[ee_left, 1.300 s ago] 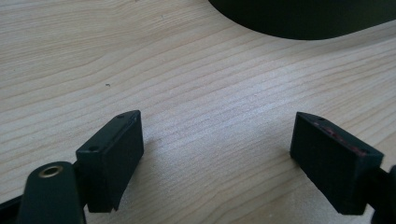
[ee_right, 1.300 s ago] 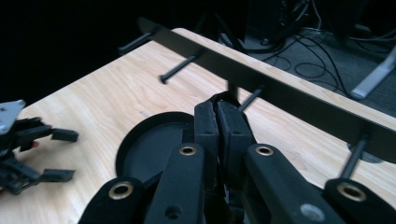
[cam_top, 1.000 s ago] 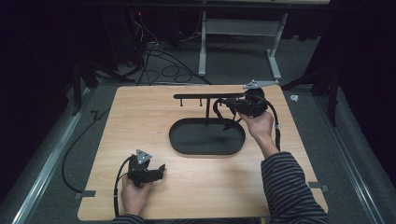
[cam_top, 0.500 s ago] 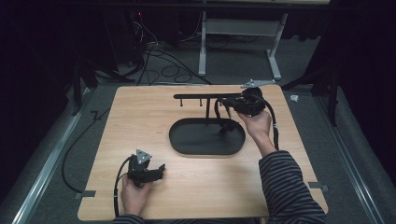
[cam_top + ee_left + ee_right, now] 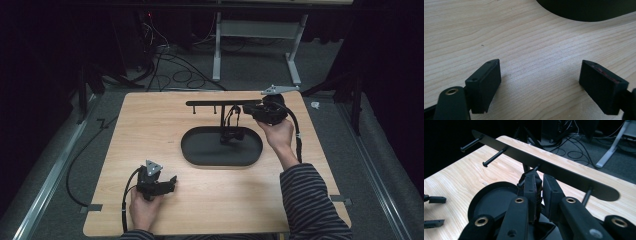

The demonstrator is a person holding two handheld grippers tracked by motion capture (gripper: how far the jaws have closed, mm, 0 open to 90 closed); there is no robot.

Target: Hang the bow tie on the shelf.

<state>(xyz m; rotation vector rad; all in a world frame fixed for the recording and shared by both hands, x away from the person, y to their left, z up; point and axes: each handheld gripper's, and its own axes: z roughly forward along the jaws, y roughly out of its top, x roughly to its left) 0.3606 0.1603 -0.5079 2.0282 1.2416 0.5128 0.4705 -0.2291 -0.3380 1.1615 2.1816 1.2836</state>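
Hanging a black cord (image 5: 231, 125) on the rack (image 5: 220, 103) peg, my right gripper (image 5: 539, 191) pinched narrow on it above the oval tray (image 5: 200, 152). Risk: cord slips off short peg if I let go early. Left gripper (image 5: 540, 82) wide, idle on wooden table (image 5: 150, 130); dark room, floor cables.

Worktop (image 5: 150, 130): light wood-grain board, rectangular, standing on grey carpeted floor (image 5: 65, 150). Directly on it, at centre: a black oval base (image 5: 200, 150) carrying an upright post with a horizontal peg bar (image 5: 210, 103). Left gripper (image 5: 170, 184) rests near the front edge.
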